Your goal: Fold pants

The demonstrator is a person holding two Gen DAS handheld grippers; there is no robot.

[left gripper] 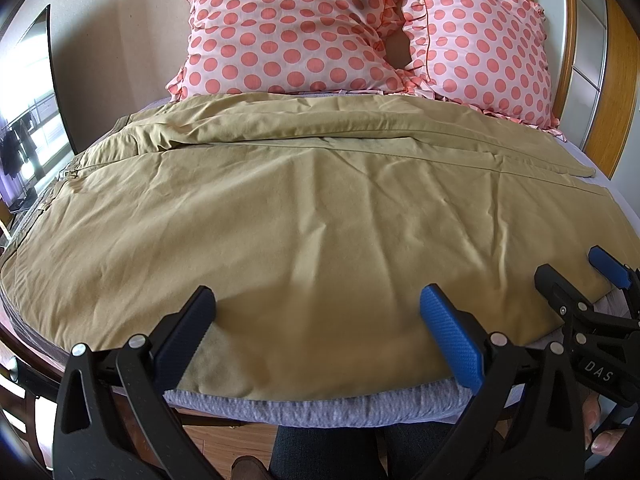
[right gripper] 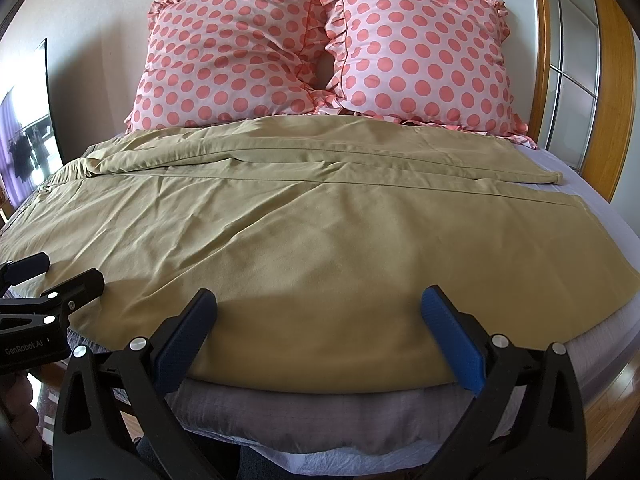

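The wide khaki cotton pants (left gripper: 304, 208) lie spread sideways across the bed with the pale lilac sheet (left gripper: 320, 404), waistband off to the left, both legs running to the right, the far leg up against the two pink pillows with coral polka dots (left gripper: 288, 28). The near leg's long edge runs along the front of the mattress, just ahead of both tools.

The left tool (left gripper: 318, 332) stands wide open with nothing between its dark pad and blue pad, hovering over that near edge. The right tool (right gripper: 320, 332) is the same: jaws spread, empty, poised above the cloth farther toward the hem.

To my eye the fold hasn't begun; this looks like the approach to a first grasp. The next move would call for both tools to dip and pinch the near edge, catching only the pants and not the sheet beneath, then carry that leg over onto the far one.

No containers anywhere in sight here.
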